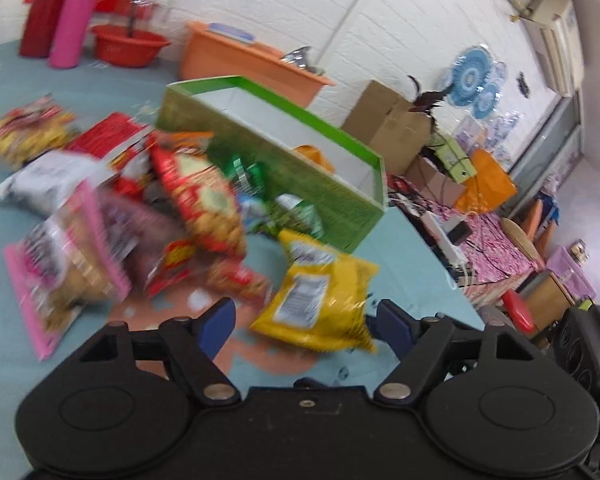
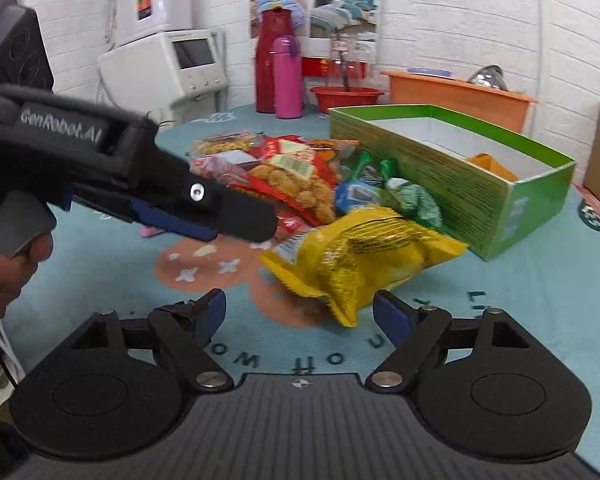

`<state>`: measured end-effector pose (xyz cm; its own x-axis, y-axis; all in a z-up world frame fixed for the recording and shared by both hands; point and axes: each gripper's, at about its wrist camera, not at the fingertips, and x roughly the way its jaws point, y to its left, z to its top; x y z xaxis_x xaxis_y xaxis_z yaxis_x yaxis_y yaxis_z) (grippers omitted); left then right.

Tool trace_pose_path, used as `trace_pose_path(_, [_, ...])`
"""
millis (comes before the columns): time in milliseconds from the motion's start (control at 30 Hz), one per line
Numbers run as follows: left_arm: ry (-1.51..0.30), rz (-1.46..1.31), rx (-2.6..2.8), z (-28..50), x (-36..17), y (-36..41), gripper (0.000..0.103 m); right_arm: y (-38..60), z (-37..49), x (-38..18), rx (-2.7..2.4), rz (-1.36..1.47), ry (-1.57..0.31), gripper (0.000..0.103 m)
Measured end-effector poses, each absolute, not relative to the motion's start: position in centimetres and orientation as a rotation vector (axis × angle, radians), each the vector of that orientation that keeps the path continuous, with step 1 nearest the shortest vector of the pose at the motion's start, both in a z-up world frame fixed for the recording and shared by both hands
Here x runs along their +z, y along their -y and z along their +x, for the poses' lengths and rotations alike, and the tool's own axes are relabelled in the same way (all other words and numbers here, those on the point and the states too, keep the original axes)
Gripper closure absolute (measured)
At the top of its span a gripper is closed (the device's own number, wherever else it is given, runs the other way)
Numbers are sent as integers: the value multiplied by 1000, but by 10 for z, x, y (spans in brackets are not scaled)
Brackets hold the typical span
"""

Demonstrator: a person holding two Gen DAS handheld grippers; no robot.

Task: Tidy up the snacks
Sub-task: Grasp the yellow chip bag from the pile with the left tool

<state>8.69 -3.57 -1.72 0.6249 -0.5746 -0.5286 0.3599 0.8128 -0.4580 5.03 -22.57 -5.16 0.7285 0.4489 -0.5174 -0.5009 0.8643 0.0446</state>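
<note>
Light: we see bright, even indoor light, shadows faint.
Blur: left wrist view smears the snack packets [image 1: 140, 208]; right wrist view sharper.
Edges: fisheye bends the walls.

Your teal table [image 2: 519, 320] is carrying plenty.
A green box [image 2: 459, 184], snack bags [image 2: 296, 184] and a yellow bag [image 2: 363, 256] are lying there.

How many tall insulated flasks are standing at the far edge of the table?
2. The tall dark red insulated flask stands at the far table edge, and the shorter pink insulated flask stands right beside it, slightly nearer. Both upright; none looks hidden.
</note>
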Motion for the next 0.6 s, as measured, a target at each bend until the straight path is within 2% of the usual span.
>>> trace_pose_path(67, [-724,-321,-575,100,-15,45,28,230,55,-50,484,-84,-545,0])
trace_pose_path(367, [-814,-297,-623,142,-27,75,29,239,68,-46,436,17,-526,0])
trace_pose_path(467, [-850,-299,-630,150,-34,78,39,242,79,-51,426,53,-557,0])
trace_pose_path(533, [-863,-291,-638,153,-38,80,40,248,82,-56,413,76,-585,0])
trace_pose_path(600, [-874,-290,-650,155,-42,83,40,254,82,-58,405,101,-593,4])
